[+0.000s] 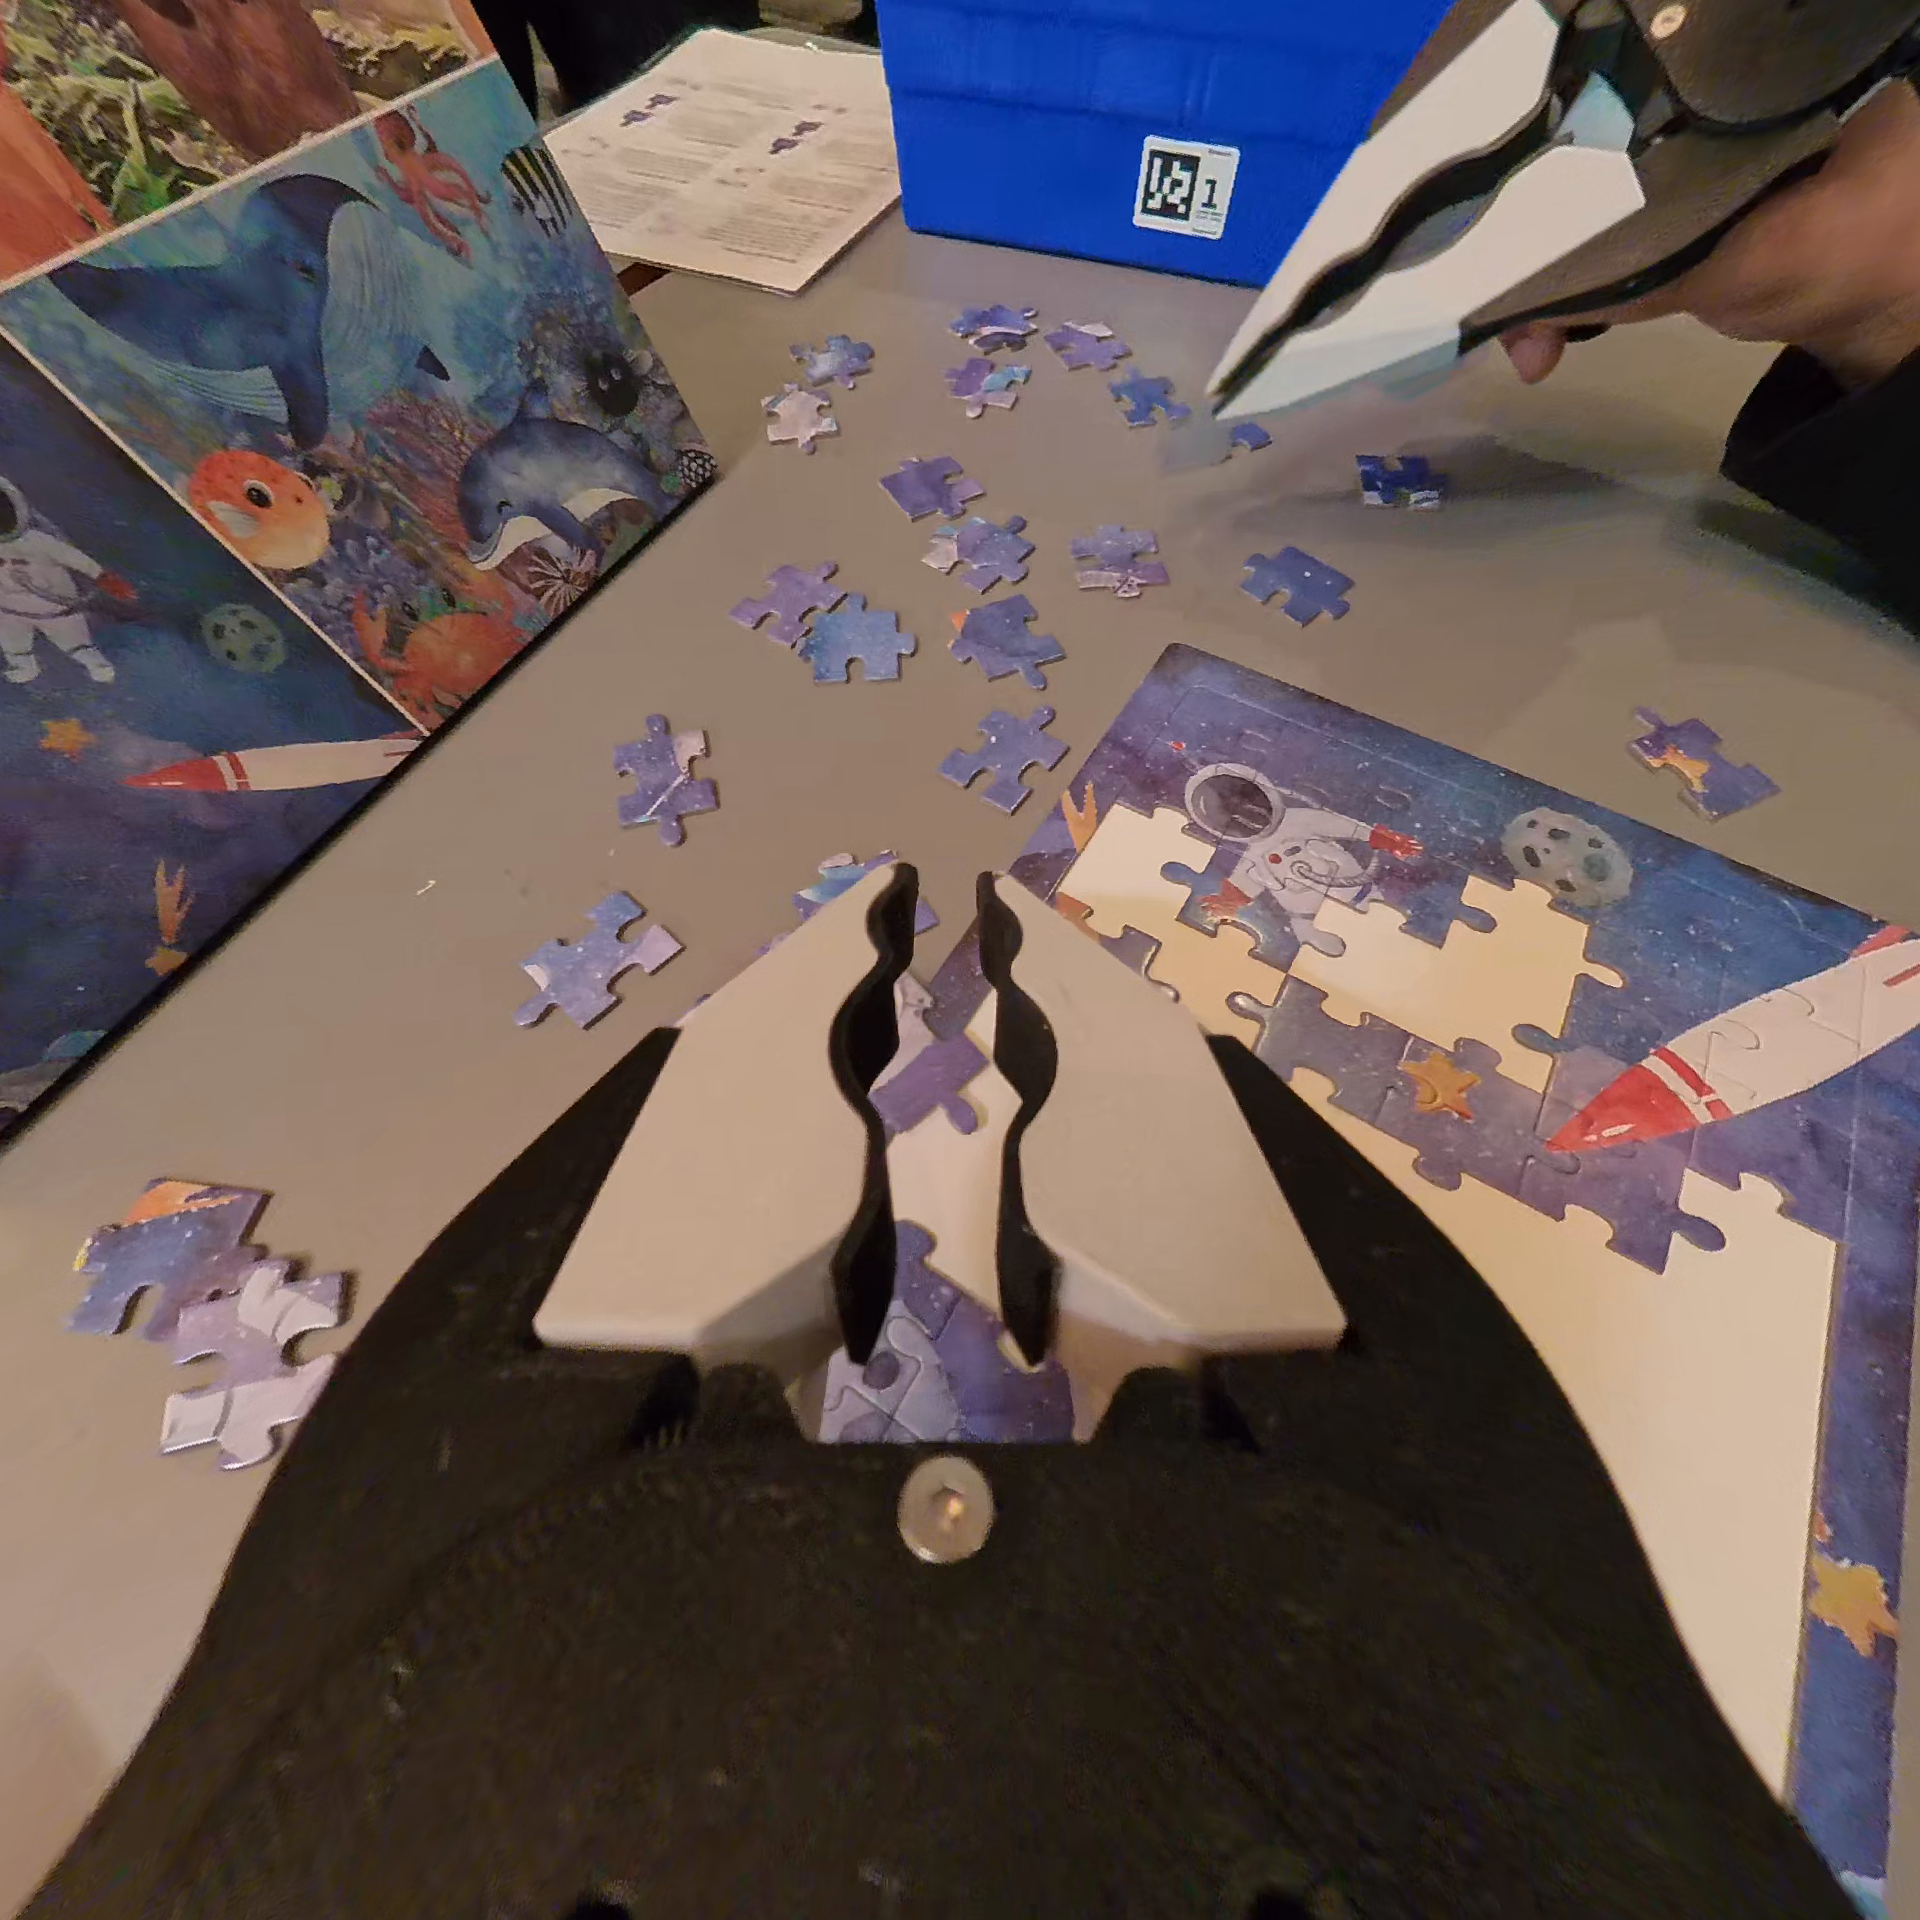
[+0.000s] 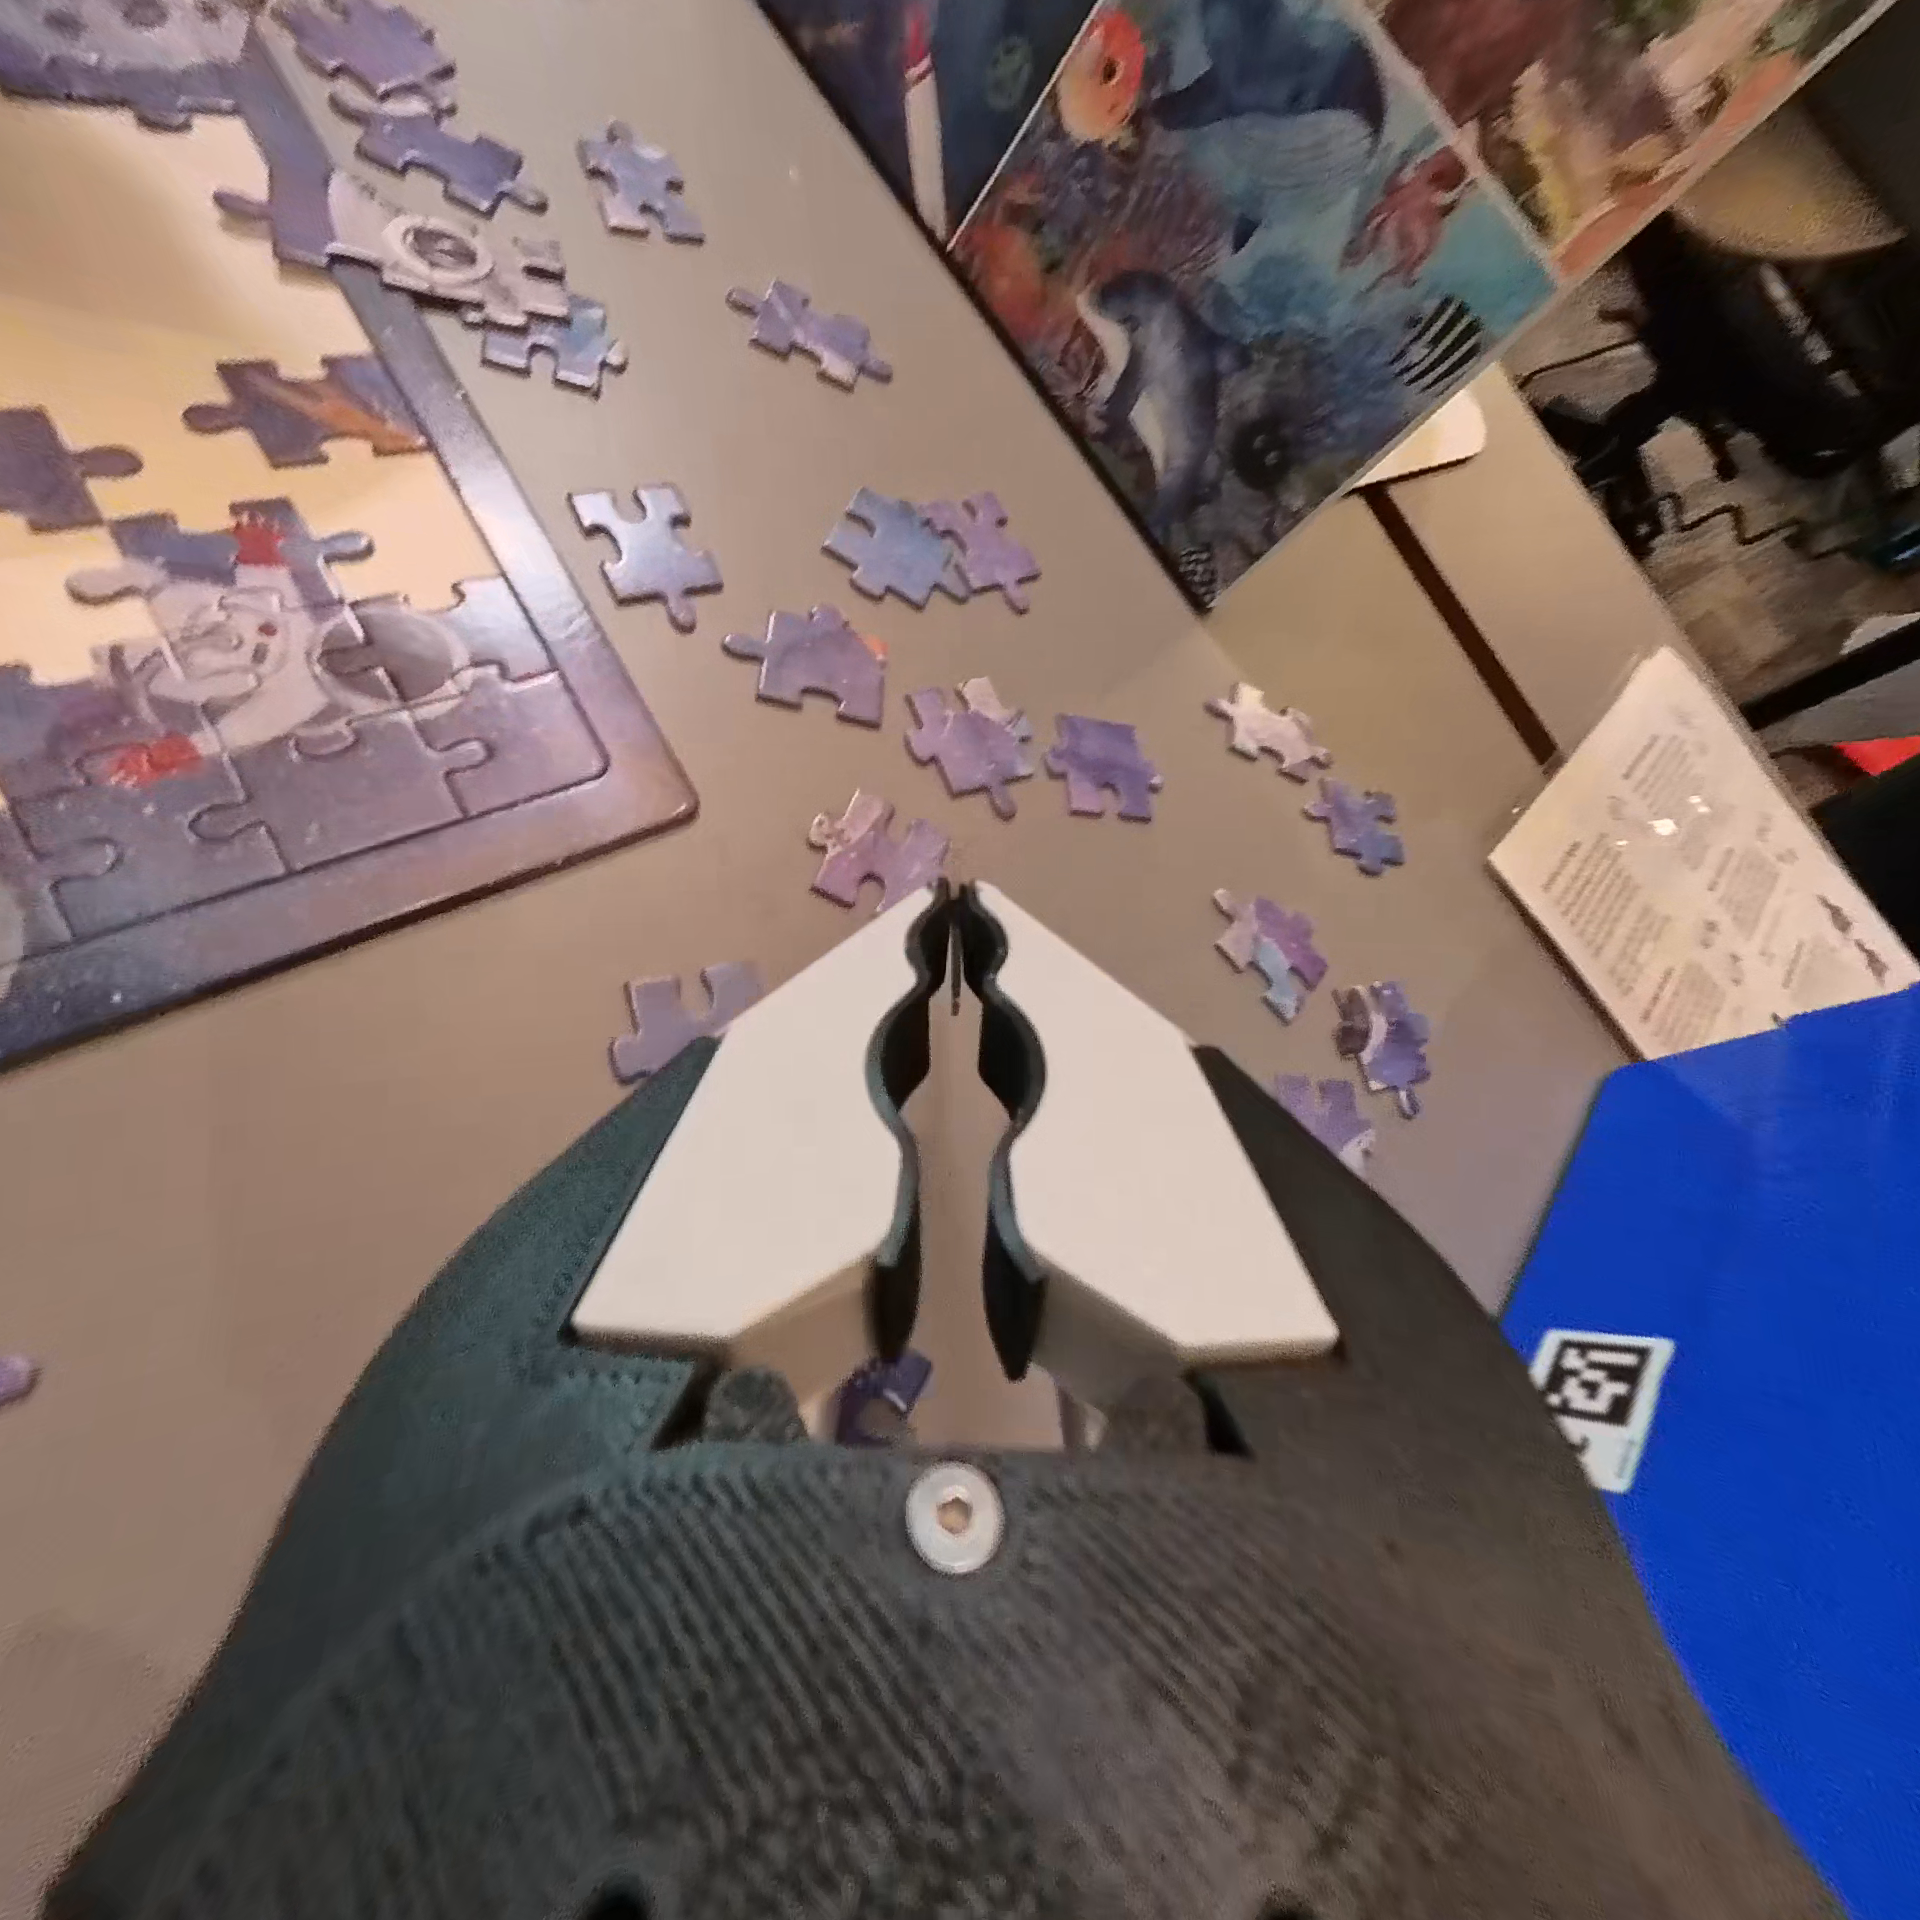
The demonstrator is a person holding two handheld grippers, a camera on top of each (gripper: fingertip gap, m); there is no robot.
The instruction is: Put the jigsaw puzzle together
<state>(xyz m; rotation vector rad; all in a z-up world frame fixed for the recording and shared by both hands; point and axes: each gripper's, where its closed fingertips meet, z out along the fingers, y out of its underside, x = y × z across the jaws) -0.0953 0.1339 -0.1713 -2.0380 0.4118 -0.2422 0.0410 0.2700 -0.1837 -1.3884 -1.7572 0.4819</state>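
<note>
Hovering my left gripper [image 1: 948, 883], slightly spread and empty, over the blue cardboard puzzle board [image 1: 1558, 914]; my right gripper [image 2: 956, 888] is pinching a thin cardboard jigsaw piece [image 2: 952, 961] edge-on, wanting gentle pressure.

Left wrist view: puzzle board [image 1: 1558, 1039] lower right, loose pieces [image 1: 987, 551] centre on table [image 1: 416, 1039], bin [image 1: 1091, 114] top, picture panels [image 1: 312, 364] upper left.

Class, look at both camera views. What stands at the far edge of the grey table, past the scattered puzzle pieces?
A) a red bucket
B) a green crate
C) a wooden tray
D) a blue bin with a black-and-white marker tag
D: a blue bin with a white tag stands beyond the loose puzzle pieces on the grey table.
</note>
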